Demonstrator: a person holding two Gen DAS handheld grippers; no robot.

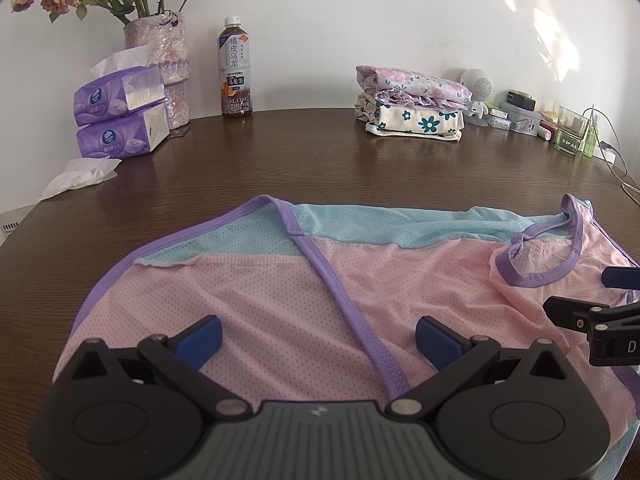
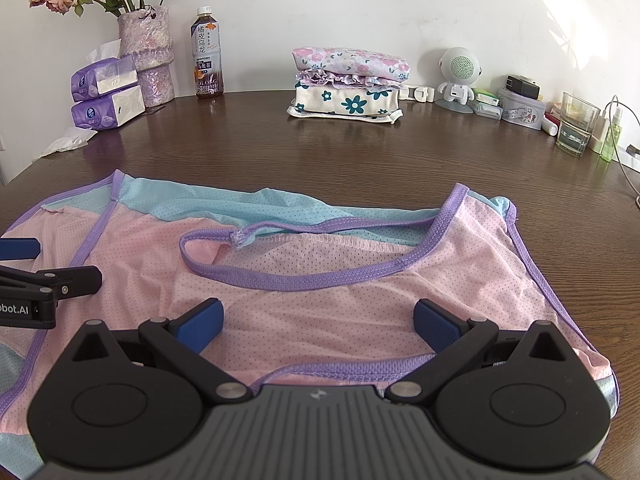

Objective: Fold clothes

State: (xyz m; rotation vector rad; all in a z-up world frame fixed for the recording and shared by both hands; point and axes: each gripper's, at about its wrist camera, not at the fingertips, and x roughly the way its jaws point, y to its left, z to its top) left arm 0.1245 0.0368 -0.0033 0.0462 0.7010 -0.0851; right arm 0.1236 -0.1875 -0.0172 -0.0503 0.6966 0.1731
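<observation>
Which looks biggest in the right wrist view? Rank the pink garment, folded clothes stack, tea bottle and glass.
1. Pink garment, though it lies nearest the camera, which inflates it.
2. Folded clothes stack.
3. Tea bottle.
4. Glass.
Bottle and glass look close; the ranking is unsure.

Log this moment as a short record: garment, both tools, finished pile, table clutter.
garment: pink and blue mesh top with purple trim, spread flat on the table, not yet folded
left tool: open, above the garment
right tool: open, above the garment near the neckline
finished pile: folded floral clothes at the back
clutter: tea bottle, tissue packs, flower vase
</observation>
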